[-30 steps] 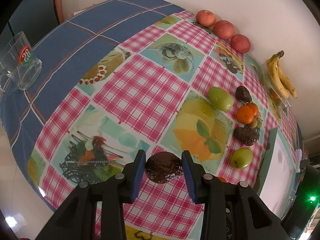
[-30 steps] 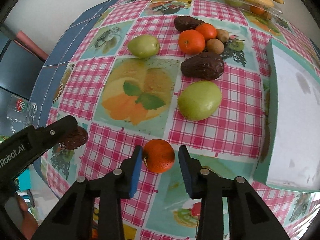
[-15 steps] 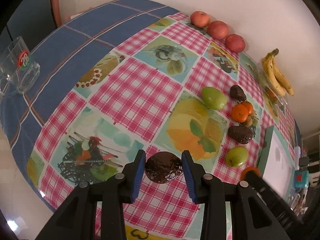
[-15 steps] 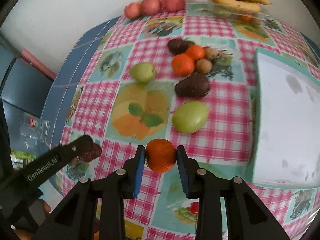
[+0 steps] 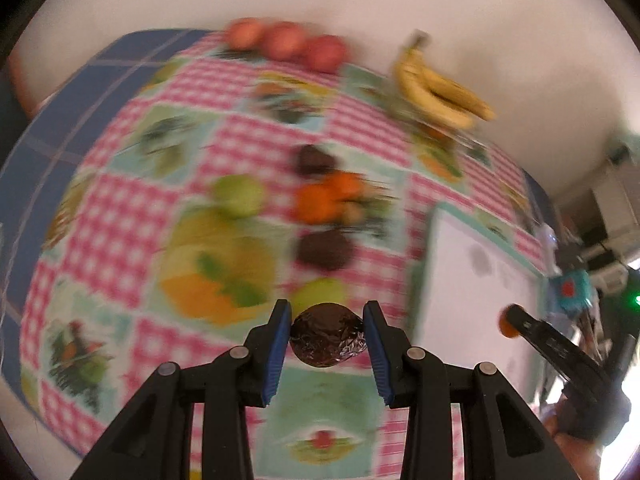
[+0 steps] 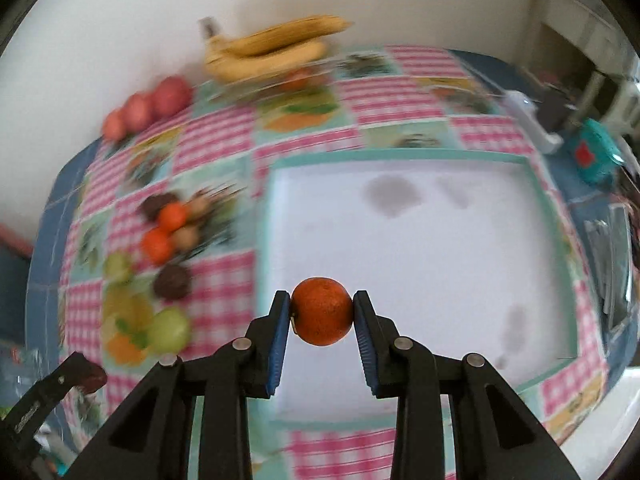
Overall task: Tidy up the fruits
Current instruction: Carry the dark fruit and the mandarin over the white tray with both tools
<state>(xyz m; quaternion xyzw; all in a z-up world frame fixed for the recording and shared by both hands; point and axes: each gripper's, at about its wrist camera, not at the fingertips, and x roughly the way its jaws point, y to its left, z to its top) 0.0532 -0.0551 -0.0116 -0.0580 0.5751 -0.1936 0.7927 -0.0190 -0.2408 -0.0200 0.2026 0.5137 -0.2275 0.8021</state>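
The left hand-held gripper (image 5: 326, 336) was clamped on a dark, wrinkled fruit (image 5: 326, 338), held above the checked worktop (image 5: 132, 216). Beyond it lay a blurred cluster: green fruits (image 5: 238, 194), oranges (image 5: 328, 198) and two more dark fruits (image 5: 325, 249). Red apples (image 5: 284, 44) and bananas (image 5: 436, 92) sat along the wall. To the right stood a white tray (image 6: 440, 240) with a teal rim. The right hand-held gripper (image 6: 322, 316) was clamped on an orange (image 6: 322, 311), held over the tray's near left part. A teal box (image 6: 592, 156) lay past the tray.
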